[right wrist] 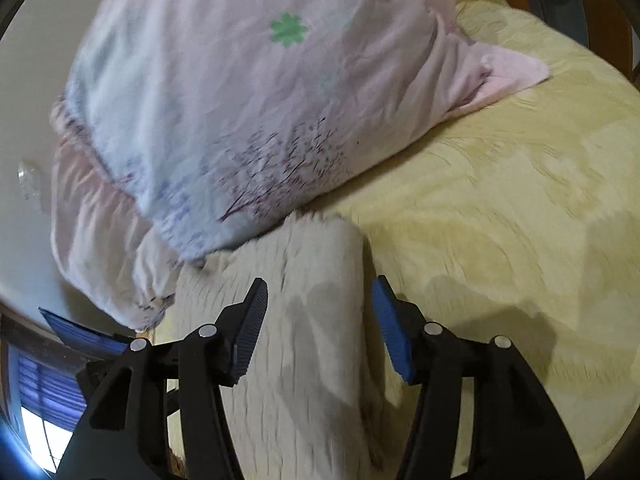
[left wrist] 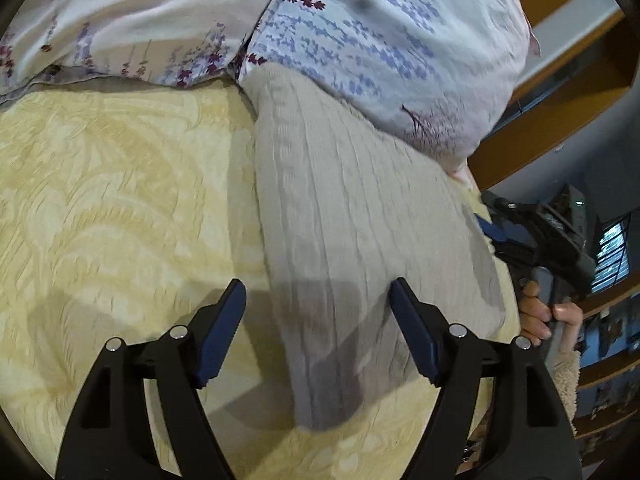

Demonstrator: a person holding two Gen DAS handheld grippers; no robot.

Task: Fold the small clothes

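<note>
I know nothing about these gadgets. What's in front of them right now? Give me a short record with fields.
Setting: a bed with a yellow patterned bedspread
Garment: a beige cable-knit garment, lying flat in a long strip
Far end of garment: tucked under a floral pillow
Left gripper: open, above the garment's near end, holding nothing
Right gripper: open, over the garment, holding nothing
Person: a hand holds the right gripper's handle
Image quality: some motion blur in the right wrist view

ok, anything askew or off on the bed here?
One thing: the far end of the beige knit garment is tucked under the floral pillow, so it does not lie free on the yellow bedspread. Both the left gripper and the right gripper are open above it. No damage or spills visible.
</note>
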